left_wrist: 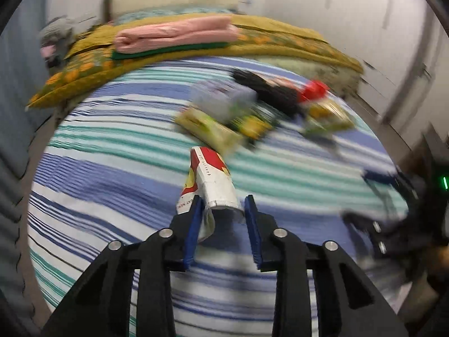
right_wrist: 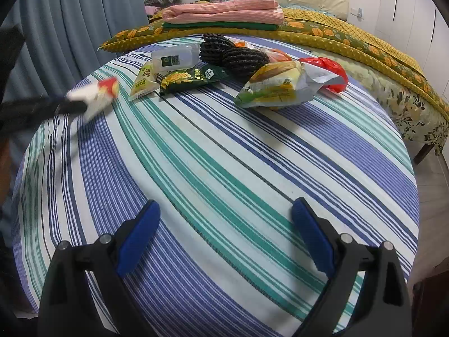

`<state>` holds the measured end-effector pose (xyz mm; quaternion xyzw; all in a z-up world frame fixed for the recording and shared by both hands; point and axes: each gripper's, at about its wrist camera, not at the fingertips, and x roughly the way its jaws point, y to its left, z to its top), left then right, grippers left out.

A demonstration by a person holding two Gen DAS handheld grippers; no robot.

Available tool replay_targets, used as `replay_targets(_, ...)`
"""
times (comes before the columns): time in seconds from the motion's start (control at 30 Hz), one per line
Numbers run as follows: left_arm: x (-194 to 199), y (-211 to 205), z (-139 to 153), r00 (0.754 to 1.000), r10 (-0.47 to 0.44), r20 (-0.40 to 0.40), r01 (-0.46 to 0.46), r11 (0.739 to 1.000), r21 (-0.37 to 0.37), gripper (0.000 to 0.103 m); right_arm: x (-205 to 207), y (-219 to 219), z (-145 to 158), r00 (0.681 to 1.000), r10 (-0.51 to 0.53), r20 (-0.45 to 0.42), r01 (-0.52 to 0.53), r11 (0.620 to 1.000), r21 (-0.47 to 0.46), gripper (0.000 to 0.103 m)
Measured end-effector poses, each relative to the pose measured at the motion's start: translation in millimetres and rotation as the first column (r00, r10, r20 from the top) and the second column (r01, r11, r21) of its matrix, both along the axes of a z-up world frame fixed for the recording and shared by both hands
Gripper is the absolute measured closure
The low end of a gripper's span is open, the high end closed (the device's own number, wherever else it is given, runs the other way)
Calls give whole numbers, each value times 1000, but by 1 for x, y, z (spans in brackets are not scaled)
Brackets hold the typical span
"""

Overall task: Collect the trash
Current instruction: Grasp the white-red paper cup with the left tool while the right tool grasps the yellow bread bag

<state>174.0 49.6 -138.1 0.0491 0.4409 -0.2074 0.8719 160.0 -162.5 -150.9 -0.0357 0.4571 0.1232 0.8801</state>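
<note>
Trash lies on the striped bedsheet (right_wrist: 224,168): a crumpled red-and-white carton (left_wrist: 210,179) sits pinched between the narrow jaws of the left gripper (left_wrist: 221,216). It should be lifted slowly, because the soft carton may slip. The right gripper (right_wrist: 224,221) waits wide and empty. Farther away, snack wrappers (right_wrist: 190,80) and a plastic box (right_wrist: 174,57) remain; their print is too small to read.

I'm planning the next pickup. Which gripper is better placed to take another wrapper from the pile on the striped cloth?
Right, probably. The right gripper is open with nothing between its pads, facing the pile around the dark green wrapper. The left gripper already has the red-and-white carton between its pads.
</note>
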Motion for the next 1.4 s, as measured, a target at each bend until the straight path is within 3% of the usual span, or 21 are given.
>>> replay_targets(0.1, -11, -12, -10, 999, -21, 29, 20, 1000, 23, 56, 0, 0, 0, 1000, 0, 0, 0, 1000, 1, 11)
replay_targets(0.23, -11, -21, -20, 998, 12, 63, -15, 998, 55, 29, -1, 0, 0, 1000, -2, 2, 2, 1000, 3, 11)
replay_targets(0.37, -2, -22, -23, 996, 63, 60, -66, 996, 60, 19, -2, -3, 1, 1000, -7, 5, 7, 1000, 16, 11)
replay_targets(0.57, 12, -17, -30, 993, 115, 3, -115, 992, 61, 18, 3, -29, 9, 994, -108, 10, 106, 989, 99, 11)
replay_targets(0.7, 12, -19, -32, 994, 106, -1, -106, 992, 68, 14, 23, -37, 24, 989, -144, 39, 141, 988, 71, 11)
replay_targets(0.77, 11, -24, -33, 995, 99, 1, -99, 990, 99, 11, 38, -35, 41, 985, -145, 95, 142, 989, 38, 11)
replay_targets(0.93, 12, -25, -34, 995, 98, 0, -97, 990, 105, 9, 95, -25, 65, 984, -73, 164, 83, 995, -58, 11)
replay_targets(1.07, 12, -25, -34, 995, 97, 0, -97, 989, 108, 9, 136, -29, 45, 1000, 21, 18, -20, 998, -54, 14)
replay_targets(1.13, 12, -26, -35, 995, 97, 0, -96, 990, 107, 9, 139, -34, 33, 996, 53, -72, -56, 998, -43, 32)
replay_targets(1.2, 12, -26, -35, 995, 97, -1, -96, 990, 106, 9, 129, -39, 31, 991, 61, -115, -64, 998, -21, 37)
replay_targets(1.33, 12, -26, -35, 996, 95, -2, -94, 990, 106, 9, 101, -46, 29, 982, 75, -171, -76, 997, -3, 37)
replay_targets(1.4, 12, -27, -35, 995, 95, -2, -94, 990, 106, 9, 96, -43, 31, 984, 81, -158, -87, 996, -29, 29)
